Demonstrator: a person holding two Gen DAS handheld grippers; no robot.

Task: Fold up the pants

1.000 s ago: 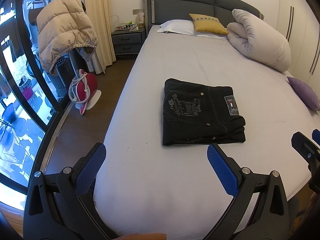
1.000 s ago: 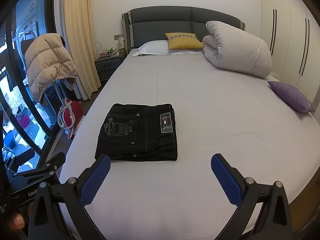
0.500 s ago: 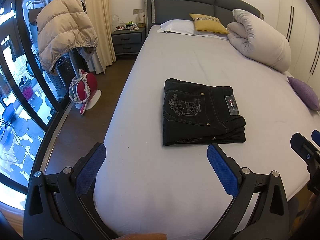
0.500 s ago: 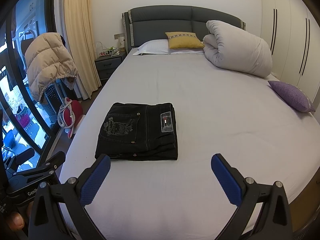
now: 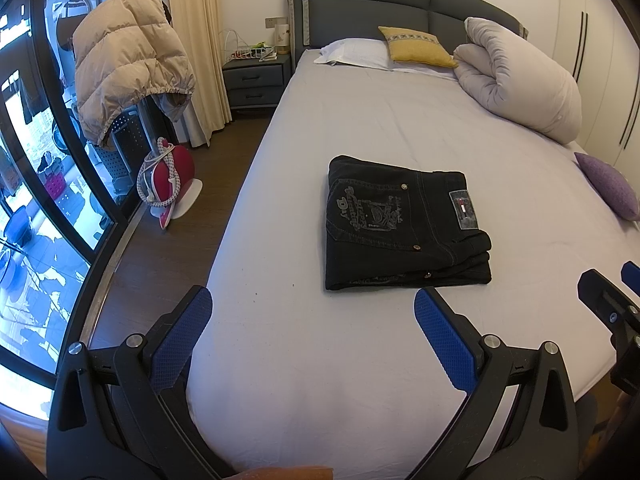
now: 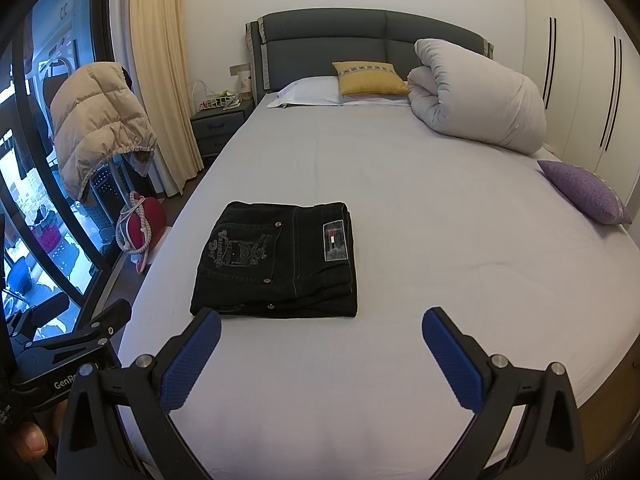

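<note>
We see the folded black pants lying flat on the bed, with a rolled duvet, yellow cushion and purple cushion farther from them, nothing between. Just short of the pants, our left gripper and right gripper hover with fingers spread wide, released, touching nothing.

The left gripper is held level above the near edge of the bed, its blue-padded fingers spread wide with nothing between them. The right gripper hangs beside it over the same edge, likewise spread wide and empty. At the lower left corner of the right wrist view, a fingertip shows under the left tool's body.
</note>
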